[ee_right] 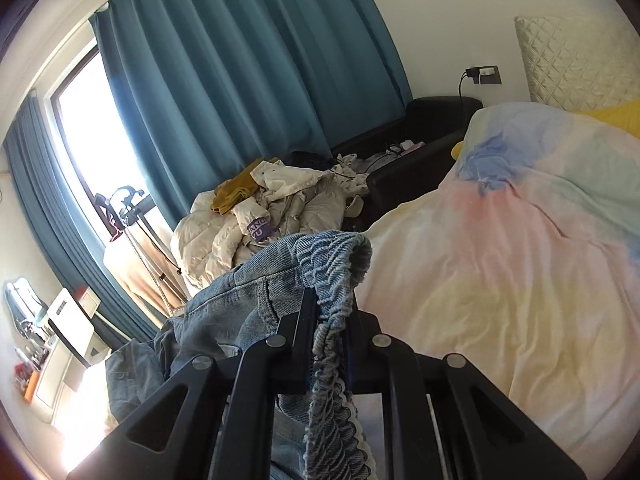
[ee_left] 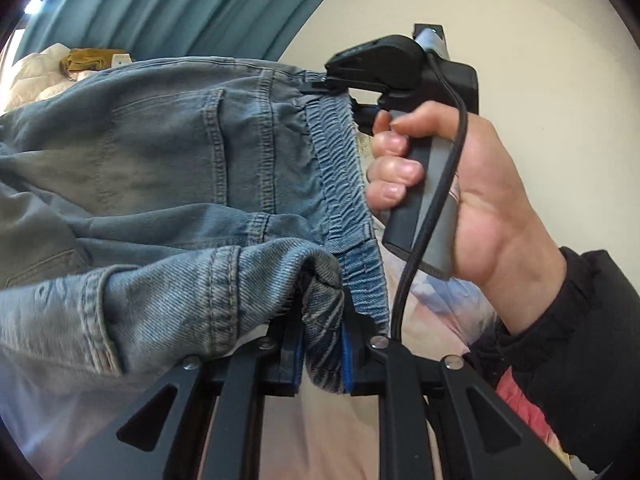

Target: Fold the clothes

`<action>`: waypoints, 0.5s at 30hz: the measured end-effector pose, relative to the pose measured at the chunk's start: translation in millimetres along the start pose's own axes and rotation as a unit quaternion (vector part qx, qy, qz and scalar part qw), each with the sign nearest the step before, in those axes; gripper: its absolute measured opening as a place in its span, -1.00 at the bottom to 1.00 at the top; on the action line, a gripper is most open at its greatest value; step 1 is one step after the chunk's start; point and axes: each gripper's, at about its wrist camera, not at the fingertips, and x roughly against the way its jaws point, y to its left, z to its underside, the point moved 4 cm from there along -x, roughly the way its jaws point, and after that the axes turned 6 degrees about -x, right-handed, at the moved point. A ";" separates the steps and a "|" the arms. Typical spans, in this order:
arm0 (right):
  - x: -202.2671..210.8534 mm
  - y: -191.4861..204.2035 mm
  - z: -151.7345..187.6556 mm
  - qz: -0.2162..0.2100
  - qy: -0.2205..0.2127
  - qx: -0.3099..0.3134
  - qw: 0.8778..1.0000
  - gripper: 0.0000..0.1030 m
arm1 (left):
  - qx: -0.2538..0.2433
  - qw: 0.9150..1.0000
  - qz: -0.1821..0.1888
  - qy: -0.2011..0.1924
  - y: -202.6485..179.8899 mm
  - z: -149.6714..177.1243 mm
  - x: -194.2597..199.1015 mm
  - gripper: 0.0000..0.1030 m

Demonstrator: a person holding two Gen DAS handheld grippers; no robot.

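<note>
Teal curtains [ee_right: 248, 80] hang at the far wall beside a bright window [ee_right: 92, 152]. A pastel bedspread [ee_right: 520, 260] fills the right. A black sofa [ee_right: 432, 128] sits far back under a wall socket [ee_right: 486, 75], and a quilted headboard [ee_right: 580, 60] stands far right.
</note>
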 end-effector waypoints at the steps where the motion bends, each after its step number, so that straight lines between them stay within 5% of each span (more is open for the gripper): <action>1: -16.3 -5.2 -11.2 0.004 0.009 0.015 1.000 -0.80 | 0.005 1.000 0.003 0.000 3.3 -2.6 -14.0 -0.72; 6: -121.4 -33.2 -27.4 0.044 0.092 0.057 0.993 -0.80 | 0.041 0.998 -0.012 0.041 43.3 -5.9 -101.4 -0.72; 9: -176.4 -49.7 -16.3 0.086 0.137 0.079 0.984 -0.79 | 0.010 0.996 -0.033 0.077 59.7 -0.3 -131.3 -0.72; 15: -233.4 -90.7 18.8 0.119 0.164 0.054 0.978 -0.72 | 0.006 0.991 -0.051 0.122 81.4 13.1 -149.5 -0.71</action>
